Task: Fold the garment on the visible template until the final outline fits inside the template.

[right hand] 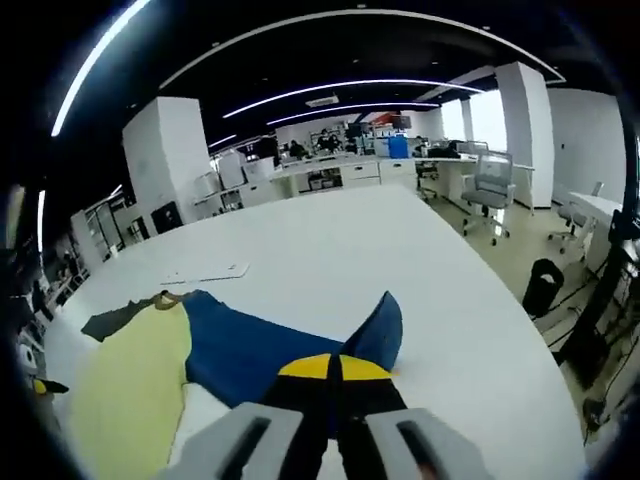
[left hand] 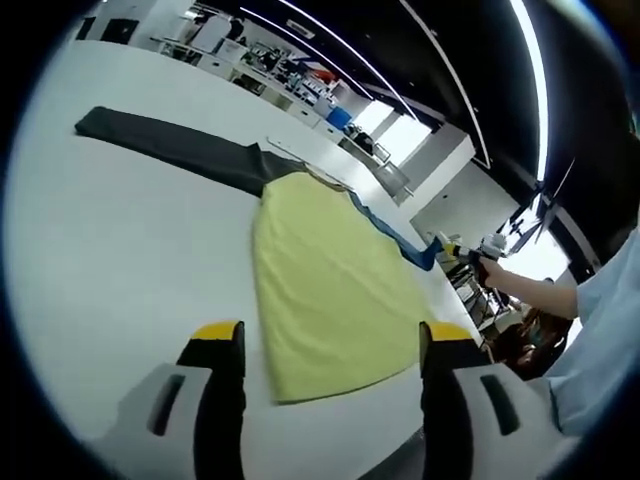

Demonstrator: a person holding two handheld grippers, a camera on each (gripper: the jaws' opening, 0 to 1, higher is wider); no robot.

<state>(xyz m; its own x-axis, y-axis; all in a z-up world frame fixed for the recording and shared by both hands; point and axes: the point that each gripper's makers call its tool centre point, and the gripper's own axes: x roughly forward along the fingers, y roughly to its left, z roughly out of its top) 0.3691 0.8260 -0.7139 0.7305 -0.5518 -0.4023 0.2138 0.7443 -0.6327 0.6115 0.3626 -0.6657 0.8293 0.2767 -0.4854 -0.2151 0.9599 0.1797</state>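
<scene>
Table (left hand: 110,250): white, held everything.
Garment (left hand: 330,270): lay flat on table; yellow panel, dark sleeve (left hand: 170,145), blue sleeve (right hand: 270,350).
Right gripper (right hand: 338,368): jaws closed on blue sleeve's end.
Left gripper (left hand: 330,345): jaws apart, empty, above yellow panel.

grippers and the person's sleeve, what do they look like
The left gripper has two black jaws with yellow tips, rising from pale grey housings with dark slots. The right gripper is built the same: yellow tips on black jaws above grey housings. In the left gripper view, the person wears a light blue sleeve.
</scene>
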